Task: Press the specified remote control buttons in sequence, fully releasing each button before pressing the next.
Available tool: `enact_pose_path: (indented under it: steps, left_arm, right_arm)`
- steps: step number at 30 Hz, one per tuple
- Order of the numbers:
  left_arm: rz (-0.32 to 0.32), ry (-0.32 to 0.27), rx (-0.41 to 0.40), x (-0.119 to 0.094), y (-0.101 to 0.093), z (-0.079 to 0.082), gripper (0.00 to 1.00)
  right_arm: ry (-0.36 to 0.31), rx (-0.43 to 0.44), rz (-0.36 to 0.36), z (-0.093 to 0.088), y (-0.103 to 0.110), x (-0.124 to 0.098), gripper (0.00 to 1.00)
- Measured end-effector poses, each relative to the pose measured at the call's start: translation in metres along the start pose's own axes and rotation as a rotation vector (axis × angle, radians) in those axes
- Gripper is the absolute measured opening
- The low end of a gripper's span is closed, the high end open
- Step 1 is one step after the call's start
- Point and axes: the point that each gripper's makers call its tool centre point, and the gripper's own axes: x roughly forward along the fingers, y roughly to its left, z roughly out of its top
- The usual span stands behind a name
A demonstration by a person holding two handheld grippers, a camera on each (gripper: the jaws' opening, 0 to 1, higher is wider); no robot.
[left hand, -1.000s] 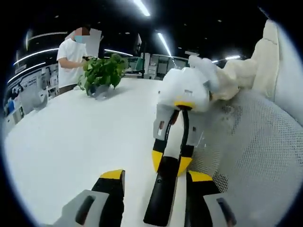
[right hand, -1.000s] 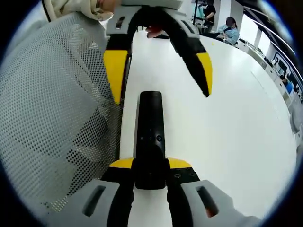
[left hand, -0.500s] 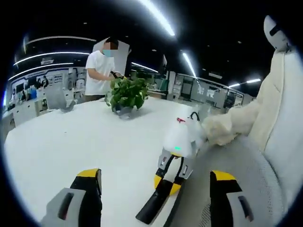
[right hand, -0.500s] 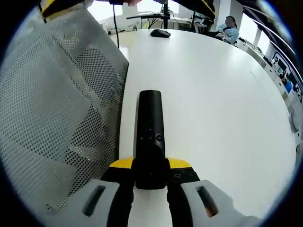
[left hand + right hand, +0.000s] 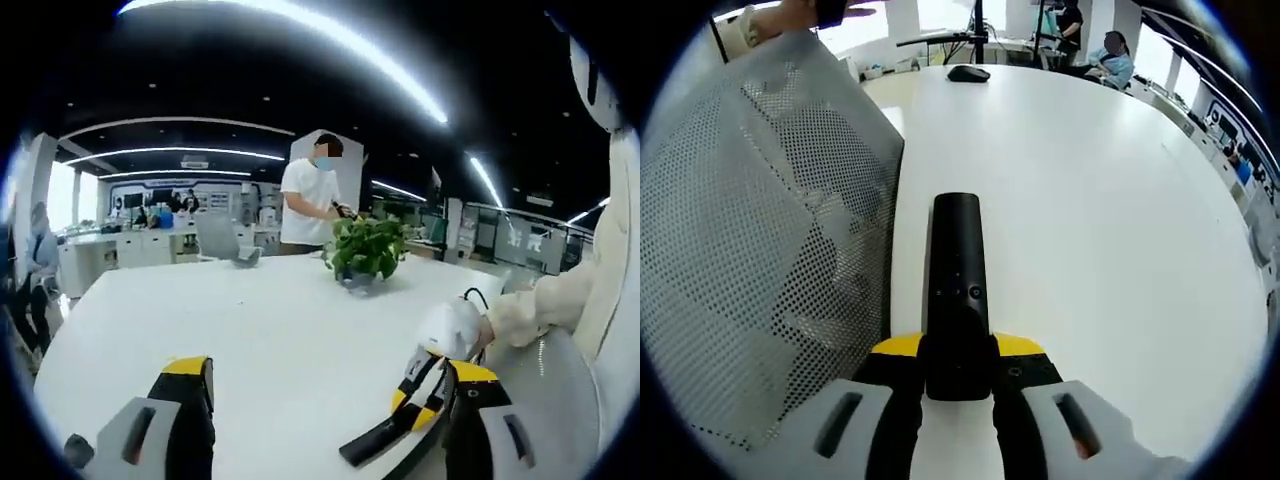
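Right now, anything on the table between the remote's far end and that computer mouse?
Nothing: in the right gripper view it's bare white table from the tip of the remote to the mouse.

Open-plan office: long white table (image 5: pixel 250 330), desks (image 5: pixel 130 240), ceiling strip lights (image 5: pixel 330 40), potted plant (image 5: pixel 367 250)

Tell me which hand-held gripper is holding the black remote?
The right hand-held gripper: its yellow-tipped jaws are clamped on the near end of the black remote. The left hand-held gripper is open and holds nothing.

Each hand-held gripper (image 5: pixel 958 362) has grey bodies, black yellow-tipped jaws; cream sleeve (image 5: pixel 545 305).
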Motion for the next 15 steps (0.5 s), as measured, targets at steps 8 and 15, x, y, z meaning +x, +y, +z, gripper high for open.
enact_pose_path:
  steps: [8, 15]
  left_arm:
    - [0.079, 0.012, 0.088, 0.003, 0.004, -0.011, 1.00]
    - [0.169, 0.068, 0.254, 0.003, 0.023, -0.023, 1.00]
  right_arm:
    - [-0.011, 0.005, -0.011, 0.002, 0.000, 0.001, 0.25]
    - [-0.002, -0.015, -0.016, 0.004, 0.000, 0.003, 0.25]
